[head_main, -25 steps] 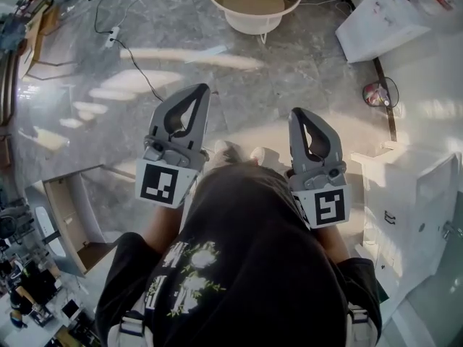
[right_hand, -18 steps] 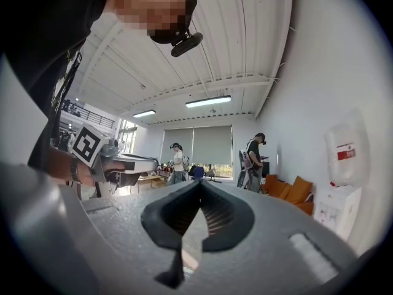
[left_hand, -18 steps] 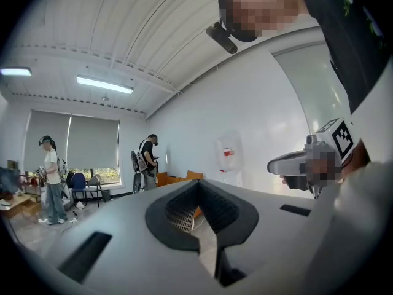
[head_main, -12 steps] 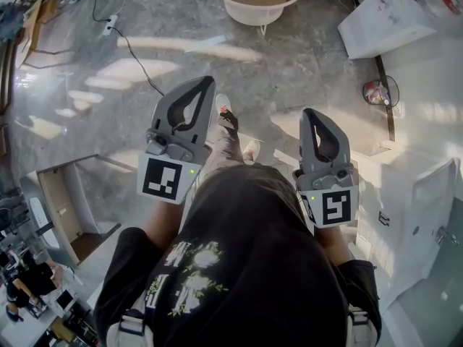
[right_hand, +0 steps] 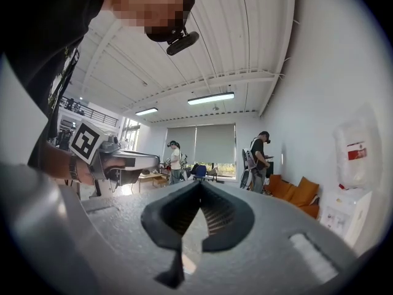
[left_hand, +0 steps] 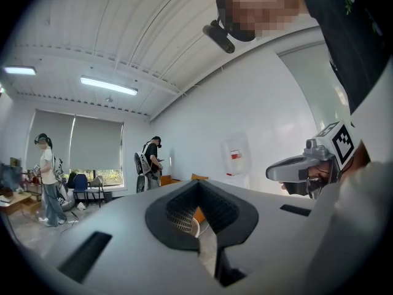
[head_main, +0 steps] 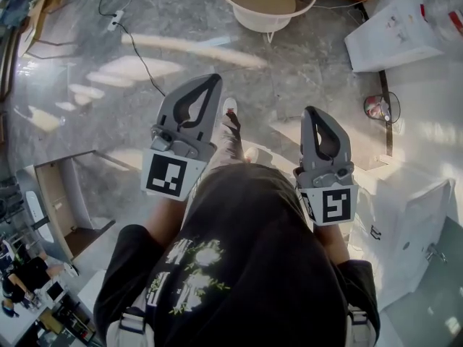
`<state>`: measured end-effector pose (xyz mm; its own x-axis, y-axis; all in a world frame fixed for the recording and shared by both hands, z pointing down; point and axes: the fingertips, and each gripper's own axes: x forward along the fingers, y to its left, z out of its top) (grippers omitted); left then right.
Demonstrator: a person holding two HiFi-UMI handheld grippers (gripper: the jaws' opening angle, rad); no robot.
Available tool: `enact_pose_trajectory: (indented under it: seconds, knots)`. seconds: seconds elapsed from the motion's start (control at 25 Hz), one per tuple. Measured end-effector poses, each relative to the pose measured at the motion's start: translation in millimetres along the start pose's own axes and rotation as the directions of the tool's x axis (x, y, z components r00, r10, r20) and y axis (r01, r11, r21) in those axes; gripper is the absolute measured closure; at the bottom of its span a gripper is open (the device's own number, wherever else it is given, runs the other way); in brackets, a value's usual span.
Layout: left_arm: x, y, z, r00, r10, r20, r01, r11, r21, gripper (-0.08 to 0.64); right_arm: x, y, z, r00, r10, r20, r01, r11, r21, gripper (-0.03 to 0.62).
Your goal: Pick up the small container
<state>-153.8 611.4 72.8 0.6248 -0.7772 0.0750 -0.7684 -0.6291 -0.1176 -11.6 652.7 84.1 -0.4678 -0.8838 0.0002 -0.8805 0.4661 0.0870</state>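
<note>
Left gripper and right gripper, jaws pressed together and empty, held side by side over grey floor, short of round white tub. Small container: place cannot be told from these views.

readable text: none | red label on white wall box: too blurred to read
</note>
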Motion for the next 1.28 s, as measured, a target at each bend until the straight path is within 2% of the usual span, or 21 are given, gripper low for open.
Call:
enact_pose_trajectory:
  seconds: [0.24, 0.4, 0.6, 0.84, 1.08, 1.28]
  knots:
    - [25.0, 33.3, 7.2, 1.000, 0.015, 0.017, -0.015, 1.000, -0.009, 0.548, 41.7, -9.8, 5.4, 1.000, 0.016, 0.004, -0.016, 1.000, 0.001, 0.597]
    - [42.1, 55.7, 14.7, 1.000, 0.004, 0.025, -0.005, 1.000, 0.020, 0.548, 73.9, -18.9, 9.6, 1.000, 0.011, 0.008, -0.011, 1.000, 0.009, 0.597]
    - [64.8, 99.7, 15.7, 1.000, -0.002, 0.019, 0.001, 1.000, 0.011, 0.548, 122.8, -24.5, 17.2, 1.000, -0.006, 0.024, 0.006, 1.000, 0.016, 0.597]
    - [91.4, 151.9, 22.6, 0.999, -0.022, 0.039, 0.021, 0.999, 0.030, 0.548, 174.8, -32.6, 26.3, 0.998, -0.051, 0.043, 0.050, 0.999, 0.018, 0.597]
    - [113.5, 206.4, 13.8, 0.998, -0.049, 0.040, 0.048, 0.999, 0.023, 0.548, 234.0, -30.0, 34.0, 0.995, -0.079, 0.066, 0.079, 0.997, -0.001, 0.597]
    - [133.1, 234.0, 1.0, 0.994, -0.101, 0.033, 0.099, 0.994, 0.047, 0.548, 258.7, -29.8, 22.6, 0.992, -0.124, 0.028, 0.125, 0.992, -0.020, 0.597]
